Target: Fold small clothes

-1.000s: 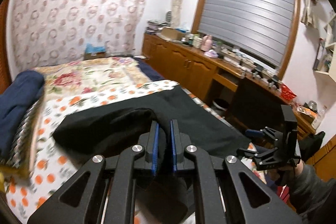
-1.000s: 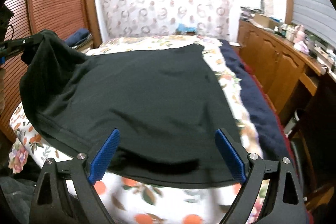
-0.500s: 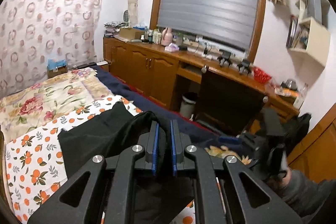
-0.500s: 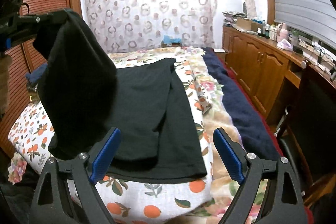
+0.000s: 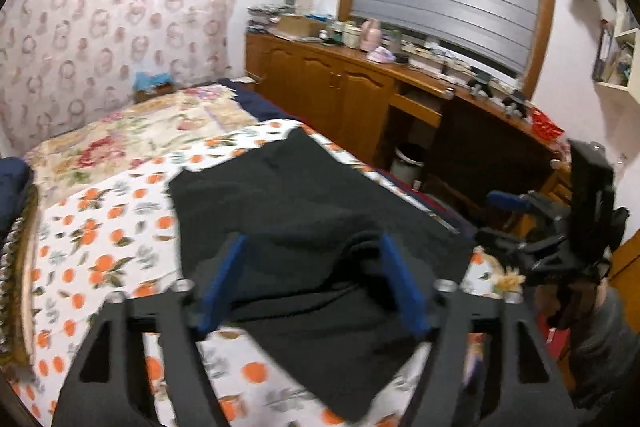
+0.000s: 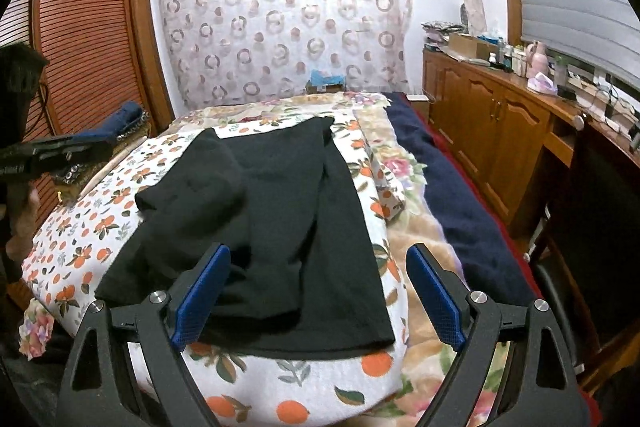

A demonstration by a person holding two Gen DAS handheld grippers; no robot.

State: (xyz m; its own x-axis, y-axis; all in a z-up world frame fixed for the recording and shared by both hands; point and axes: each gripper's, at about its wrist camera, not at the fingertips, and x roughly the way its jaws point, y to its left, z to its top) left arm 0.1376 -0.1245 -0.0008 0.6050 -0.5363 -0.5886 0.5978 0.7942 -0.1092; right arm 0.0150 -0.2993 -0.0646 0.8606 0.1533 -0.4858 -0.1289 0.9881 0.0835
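Observation:
A black garment (image 6: 280,211) lies on the orange-print bedsheet (image 6: 80,231), one side folded over onto the rest. It also shows in the left wrist view (image 5: 304,227). My left gripper (image 5: 316,283) is open and empty just above the garment's near fold. My right gripper (image 6: 320,295) is open and empty over the garment's near hem. The right gripper also shows at the right edge of the left wrist view (image 5: 532,227), and the left gripper at the left edge of the right wrist view (image 6: 60,151).
A navy blanket (image 6: 452,195) lies along the bed's right side. A wooden cabinet run (image 6: 492,123) with clutter stands to the right. Folded dark clothes (image 6: 120,119) sit at the bed's far left by a slatted wardrobe (image 6: 84,39).
My left gripper carried the garment's edge across, opened and let it go. The side now lies folded over the garment. My right gripper stayed open.

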